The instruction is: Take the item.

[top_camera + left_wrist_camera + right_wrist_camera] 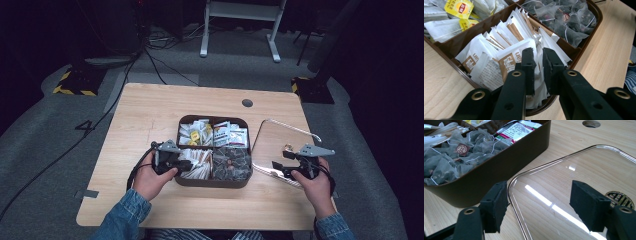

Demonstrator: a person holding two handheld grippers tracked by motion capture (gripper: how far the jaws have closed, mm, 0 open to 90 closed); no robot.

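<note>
Pale wood tabletop (150,115) carries a brown divided box (212,183). Between the nearly closed jaws of the left gripper (538,56) sits a white sachet (537,75), pinched in the box's near-left compartment. Beside it, the right gripper (539,202) hovers with jaws wide apart over a clear lid (584,177), gripping nothing.

A four-compartment box (214,183) sits mid-bench (150,115). Paper sachets (506,53) fill its near-left compartment, mesh tea bags (231,163) the near-right, tagged tea bags (194,132) the far-left, printed packets (230,134) the far-right. The clear lid (280,145) lies flat just right of the box.
</note>
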